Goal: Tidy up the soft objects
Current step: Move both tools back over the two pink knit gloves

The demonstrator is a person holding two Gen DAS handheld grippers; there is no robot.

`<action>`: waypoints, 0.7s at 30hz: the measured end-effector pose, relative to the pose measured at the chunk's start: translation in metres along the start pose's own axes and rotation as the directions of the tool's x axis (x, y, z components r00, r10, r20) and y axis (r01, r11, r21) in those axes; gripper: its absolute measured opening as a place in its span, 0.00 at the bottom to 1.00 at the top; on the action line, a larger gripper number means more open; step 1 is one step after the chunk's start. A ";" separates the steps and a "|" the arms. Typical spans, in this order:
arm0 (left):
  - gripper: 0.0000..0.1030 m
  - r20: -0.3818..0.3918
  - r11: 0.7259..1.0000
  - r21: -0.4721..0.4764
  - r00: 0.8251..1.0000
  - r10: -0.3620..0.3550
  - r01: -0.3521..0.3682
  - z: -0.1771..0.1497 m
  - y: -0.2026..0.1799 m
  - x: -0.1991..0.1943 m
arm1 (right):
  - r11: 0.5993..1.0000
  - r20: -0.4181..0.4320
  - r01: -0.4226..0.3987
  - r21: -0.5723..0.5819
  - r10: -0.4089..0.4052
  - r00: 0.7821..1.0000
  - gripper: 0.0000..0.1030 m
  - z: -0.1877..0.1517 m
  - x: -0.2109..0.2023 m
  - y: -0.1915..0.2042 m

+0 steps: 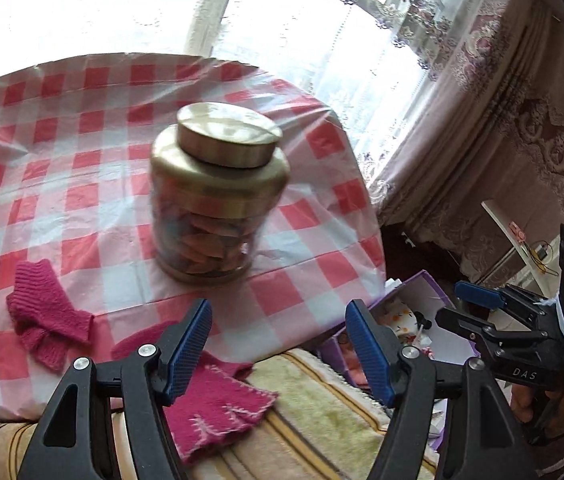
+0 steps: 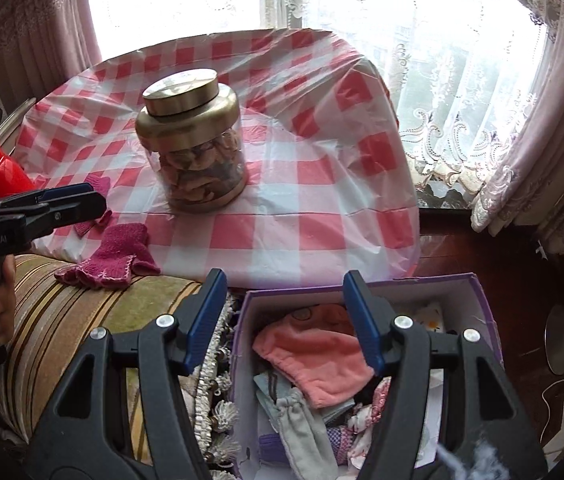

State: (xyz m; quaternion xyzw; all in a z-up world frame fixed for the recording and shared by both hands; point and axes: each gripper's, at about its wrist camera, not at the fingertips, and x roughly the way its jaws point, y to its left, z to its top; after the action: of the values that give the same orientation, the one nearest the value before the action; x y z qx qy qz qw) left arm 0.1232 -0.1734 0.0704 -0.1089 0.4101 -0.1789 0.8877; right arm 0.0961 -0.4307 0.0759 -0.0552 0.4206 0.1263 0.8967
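Two magenta knitted gloves lie at the near edge of the checked table. One glove (image 1: 48, 314) lies on the cloth at the left. The other glove (image 1: 214, 404) hangs over the edge onto a striped cushion; it also shows in the right wrist view (image 2: 112, 258). My left gripper (image 1: 278, 344) is open and empty just above that glove. My right gripper (image 2: 283, 316) is open and empty above a purple box (image 2: 481, 300) that holds a pink cloth (image 2: 317, 354) and several other soft items. The right gripper also shows in the left wrist view (image 1: 469, 308).
A glass jar (image 1: 214, 196) with a brass lid stands mid-table on the red-and-white checked cloth (image 1: 82, 184). A striped cushion (image 2: 62, 320) lies in front of the table. A red object (image 2: 4, 178) sits at the table's left. Curtains and a window are behind.
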 end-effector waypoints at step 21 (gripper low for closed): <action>0.49 -0.106 0.909 -0.355 0.976 0.191 -0.217 0.007 0.209 -0.020 | 0.947 -0.169 -0.248 -0.205 0.215 0.962 0.63 0.033 0.078 0.128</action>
State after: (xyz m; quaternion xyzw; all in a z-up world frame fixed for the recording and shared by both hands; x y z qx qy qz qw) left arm 0.1642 0.0258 0.0178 -0.2219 0.4754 -0.0097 0.8513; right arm 0.1331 -0.2866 0.0380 -0.1152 0.4710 0.2733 0.8308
